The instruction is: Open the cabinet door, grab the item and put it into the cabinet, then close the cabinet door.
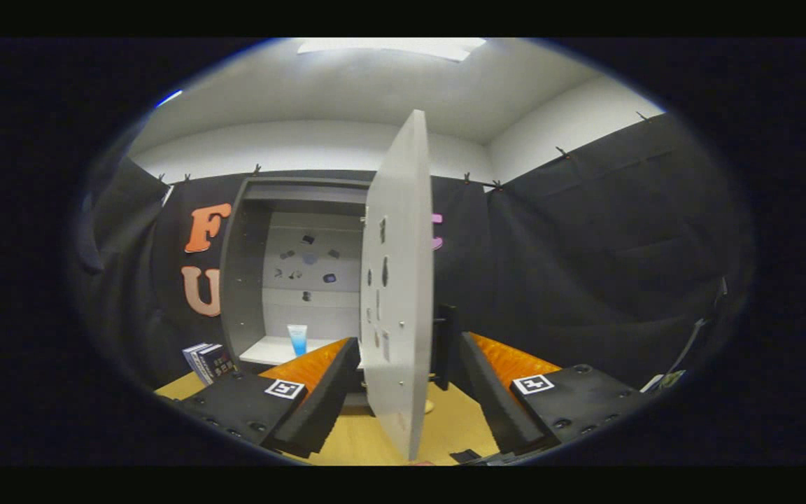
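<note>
The hand-held gripper (pixel 403 364) has two wedge-shaped fingers on blocky bases, each base carrying a square black-and-white marker (pixel 285 388) and round screws (pixel 257 425).

Cabinet door (pixel 397 280) edge-on between the spread tool (pixel 403 378) fingers blocks straight ahead; left of it, open cabinet (pixel 249 280) shelf reachable past tube (pixel 297 339).

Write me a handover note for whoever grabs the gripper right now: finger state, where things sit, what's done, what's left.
Gripper: fingers open, empty, one on each side of the cabinet door, which stands edge-on between them; whether they touch it is unclear.
Cabinet: door swung wide open, just ahead of the fingers.
Item: a small tube stands upright on the cabinet's bottom shelf.
Beside the cabinet on the table: a small box.
Done: door opened, item placed inside.
Left: swing the door shut.
</note>
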